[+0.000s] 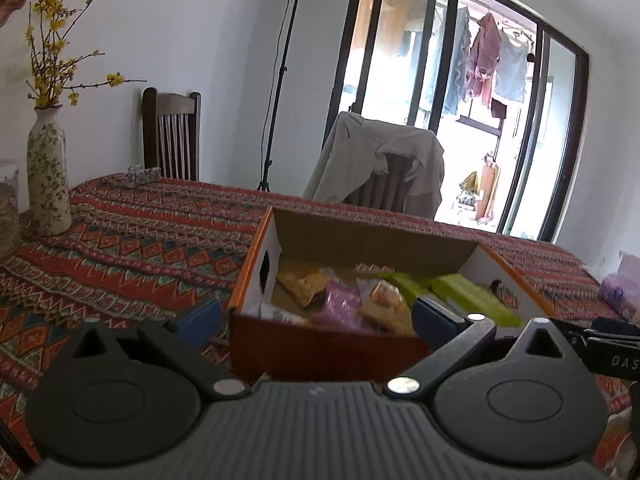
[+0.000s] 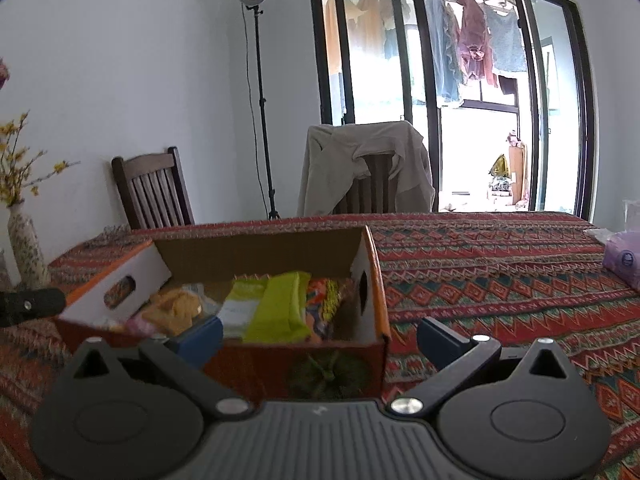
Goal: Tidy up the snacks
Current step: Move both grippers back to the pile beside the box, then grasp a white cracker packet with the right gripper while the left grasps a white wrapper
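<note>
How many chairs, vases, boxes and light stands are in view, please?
Chairs: 2
Vase: 1
Box: 1
Light stand: 1
Total: 5

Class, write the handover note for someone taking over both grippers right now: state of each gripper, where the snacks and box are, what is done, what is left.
Left gripper: open, empty, at the box's near left corner.
Right gripper: open, empty, at the box's near right corner.
The orange cardboard box stands open on the patterned tablecloth. Inside lie the snacks: yellow-green packets, an orange patterned packet, a pink packet and tan ones.
Done: no snacks show outside the box.
Left: judging by the loose pile, possibly tidying it. The purple pack at the far right is untouched; whether it is a snack cannot be told.
</note>
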